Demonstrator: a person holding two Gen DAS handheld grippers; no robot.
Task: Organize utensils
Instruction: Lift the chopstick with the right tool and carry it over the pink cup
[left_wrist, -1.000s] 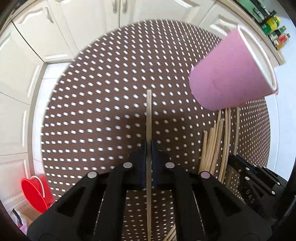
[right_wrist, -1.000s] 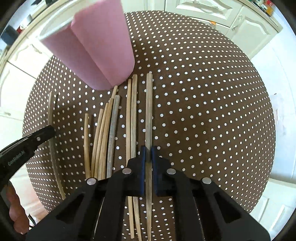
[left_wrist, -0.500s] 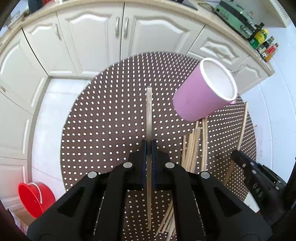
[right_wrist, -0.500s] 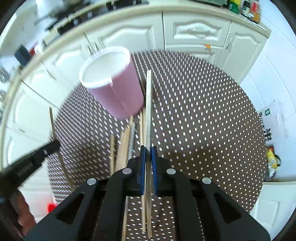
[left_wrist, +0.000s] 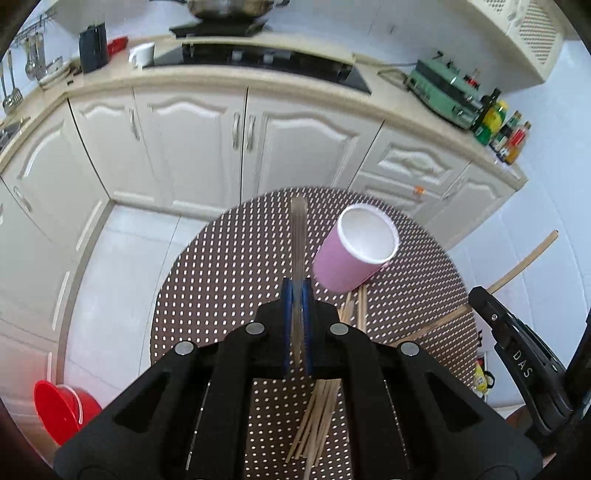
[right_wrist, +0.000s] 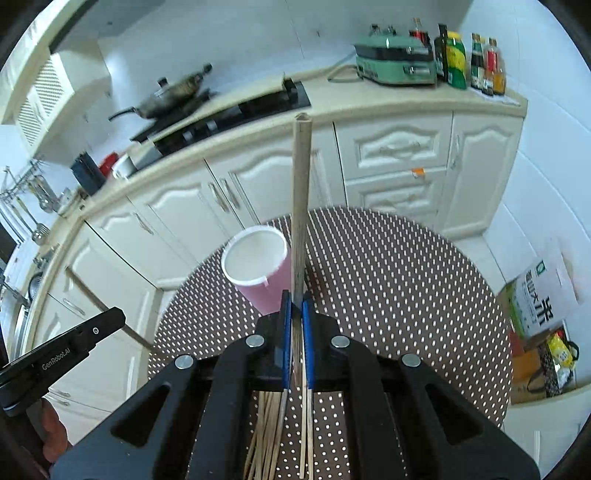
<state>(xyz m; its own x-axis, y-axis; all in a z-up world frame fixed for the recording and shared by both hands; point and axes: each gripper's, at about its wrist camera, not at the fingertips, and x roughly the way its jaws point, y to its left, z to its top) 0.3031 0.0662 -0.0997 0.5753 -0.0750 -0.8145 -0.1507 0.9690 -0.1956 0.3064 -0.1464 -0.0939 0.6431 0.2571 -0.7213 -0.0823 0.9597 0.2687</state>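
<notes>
My left gripper (left_wrist: 296, 295) is shut on a wooden chopstick (left_wrist: 298, 236) that sticks out forward, high above the round dotted table (left_wrist: 229, 280). My right gripper (right_wrist: 296, 302) is shut on another chopstick (right_wrist: 301, 177), also held well above the table (right_wrist: 406, 280). A pink cup (left_wrist: 356, 254) with a white inside stands on the table, a little right of the left chopstick and just left of the right one (right_wrist: 258, 269). Several loose chopsticks (left_wrist: 317, 417) lie on the table under the grippers (right_wrist: 267, 435). The right gripper with its chopstick (left_wrist: 524, 266) shows at the left view's right edge.
White kitchen cabinets (left_wrist: 207, 147) and a counter with a stove (left_wrist: 258, 59), a green appliance (right_wrist: 395, 61) and bottles (right_wrist: 469, 62) stand behind the table. A red bucket (left_wrist: 62, 410) sits on the floor at left. A box and bags (right_wrist: 546, 317) lie on the floor at right.
Both grippers have risen from the table with a chopstick each and tilted up. The table and the cup look smaller now, and the cabinets and counter have come into view.
</notes>
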